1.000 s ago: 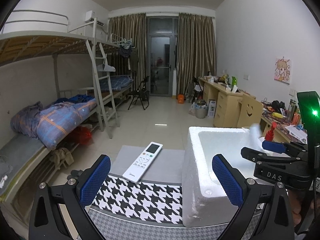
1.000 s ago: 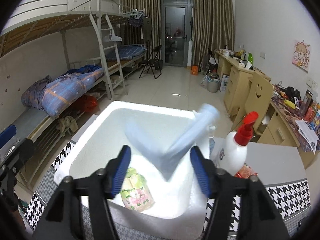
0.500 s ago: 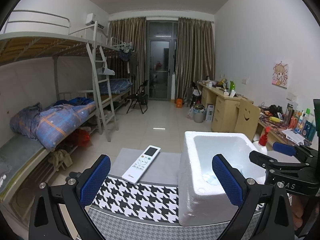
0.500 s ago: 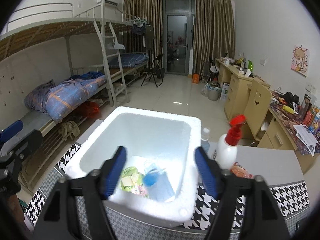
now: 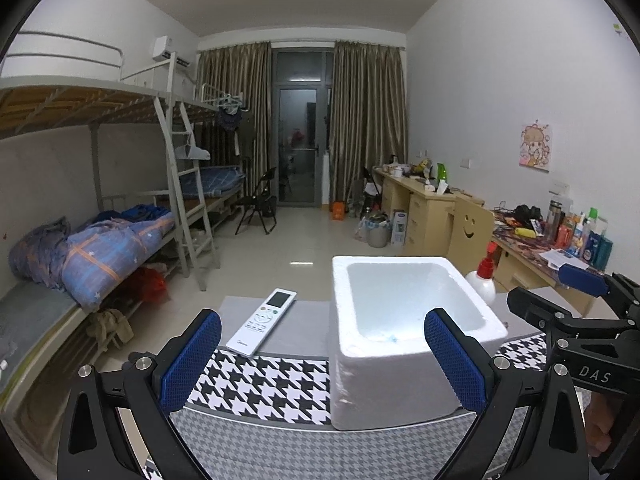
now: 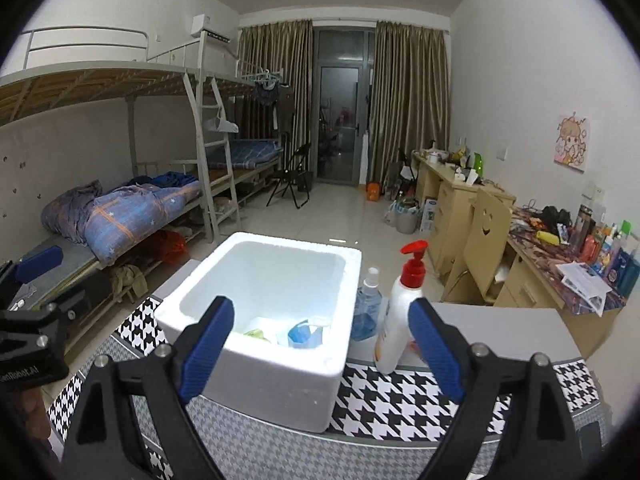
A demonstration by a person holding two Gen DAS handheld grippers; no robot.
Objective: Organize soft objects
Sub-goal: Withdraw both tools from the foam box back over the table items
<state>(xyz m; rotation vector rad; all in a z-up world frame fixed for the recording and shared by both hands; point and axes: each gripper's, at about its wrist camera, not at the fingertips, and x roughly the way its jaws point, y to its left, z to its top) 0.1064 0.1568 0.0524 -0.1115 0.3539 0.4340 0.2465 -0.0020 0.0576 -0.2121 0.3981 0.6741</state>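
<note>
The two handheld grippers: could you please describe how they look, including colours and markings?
Both the left gripper and the right gripper have black angular frames with silver bolts and blue, textured finger pads. The right gripper's side carries white "DAS" lettering; the left's side carries partly cut-off white lettering.

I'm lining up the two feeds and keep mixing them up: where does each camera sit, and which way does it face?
Left wrist view: on the left gripper, facing down the room over the remote and foam box; its open blue fingers show, with the right gripper at the right edge.
Right wrist view: on the right gripper, jaws opening with nothing between them, facing the foam box and pump bottle; the left gripper shows at the left edge.
Shared: box, pump bottle, houndstooth tabletop, bunk beds.
</note>
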